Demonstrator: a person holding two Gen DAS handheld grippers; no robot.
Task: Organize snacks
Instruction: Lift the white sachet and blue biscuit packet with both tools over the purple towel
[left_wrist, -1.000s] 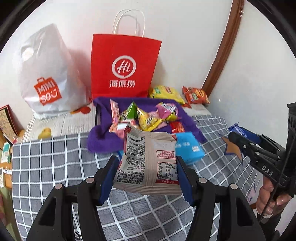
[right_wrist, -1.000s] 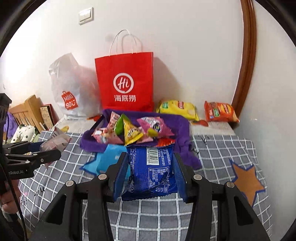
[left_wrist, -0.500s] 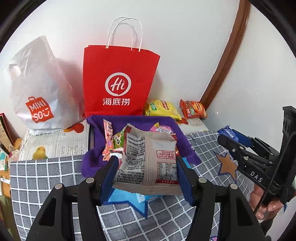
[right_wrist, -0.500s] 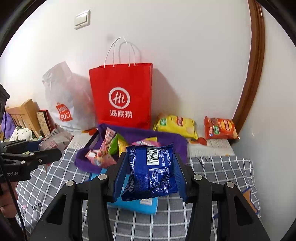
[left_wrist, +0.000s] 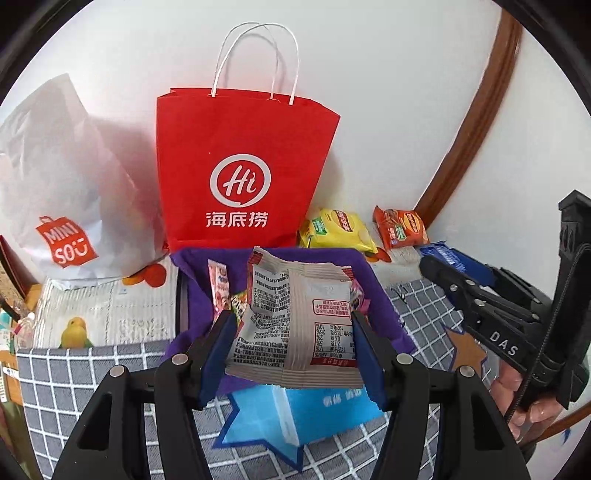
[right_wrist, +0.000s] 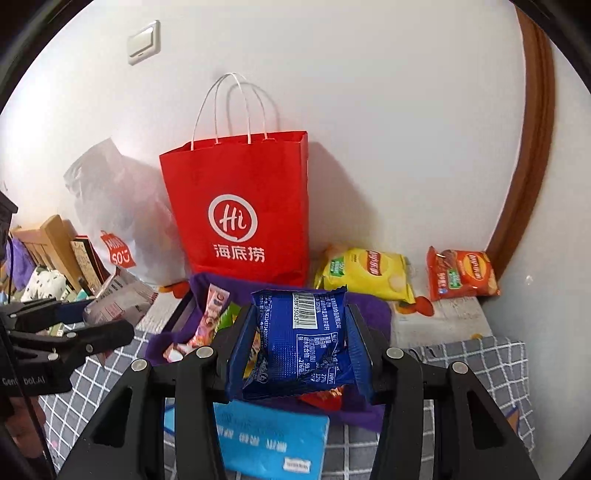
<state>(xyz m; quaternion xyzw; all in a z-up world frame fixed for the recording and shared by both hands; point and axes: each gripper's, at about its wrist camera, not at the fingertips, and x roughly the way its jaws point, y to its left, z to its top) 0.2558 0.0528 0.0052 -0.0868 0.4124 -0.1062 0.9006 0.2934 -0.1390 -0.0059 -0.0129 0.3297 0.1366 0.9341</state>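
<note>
Both grippers have risen and moved closer to the red paper bag (left_wrist: 243, 177), which now looms larger than a second ago. The left gripper (left_wrist: 291, 339) clamps a grey-white snack packet (left_wrist: 295, 317) between its blue pads, held in the air above the purple cloth (left_wrist: 373, 295). The right gripper (right_wrist: 295, 347) pinches a blue snack packet (right_wrist: 299, 339) the same way, above a light blue pack (right_wrist: 269, 439) on the checked tablecloth (right_wrist: 480, 369). Yellow (right_wrist: 365, 273) and orange chip bags (right_wrist: 461, 277) lie beside the red bag by the wall.
</note>
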